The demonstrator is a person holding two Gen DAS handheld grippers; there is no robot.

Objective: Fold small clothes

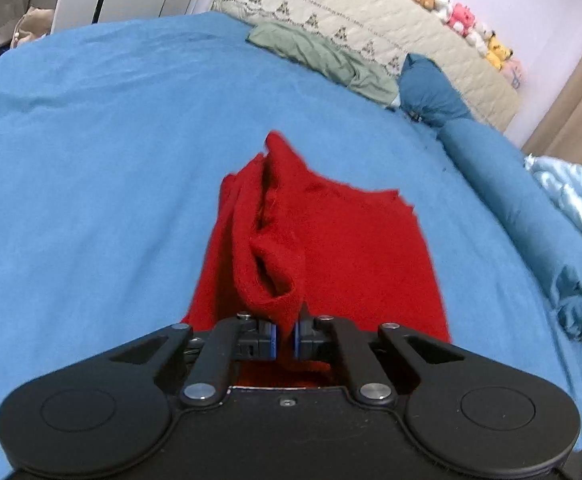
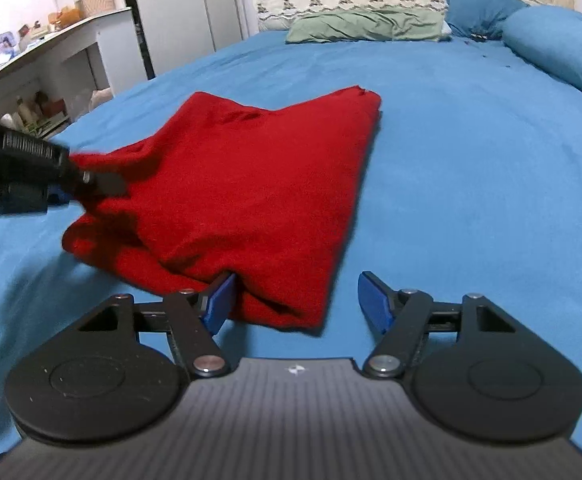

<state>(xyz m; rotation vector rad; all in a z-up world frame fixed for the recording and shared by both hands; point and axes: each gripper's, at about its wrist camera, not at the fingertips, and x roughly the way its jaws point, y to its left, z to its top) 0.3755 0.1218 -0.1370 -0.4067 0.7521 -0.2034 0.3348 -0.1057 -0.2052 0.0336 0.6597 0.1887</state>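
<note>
A small red garment (image 1: 331,240) lies partly folded on the blue bed sheet (image 1: 91,160). My left gripper (image 1: 285,338) is shut on a bunched edge of the garment and lifts a ridge of cloth. In the right wrist view the garment (image 2: 243,184) lies in front of my right gripper (image 2: 297,300), which is open; its near corner sits between the blue pads (image 2: 221,300). The left gripper (image 2: 71,180) shows at the left there, blurred, holding the garment's left edge.
A green pillow (image 1: 323,58) and a blue pillow (image 1: 431,92) lie at the headboard (image 1: 371,12). A blue bolster (image 1: 511,184) and a pale blue quilt (image 1: 571,200) lie at the right. A desk with clutter (image 2: 51,52) stands left of the bed.
</note>
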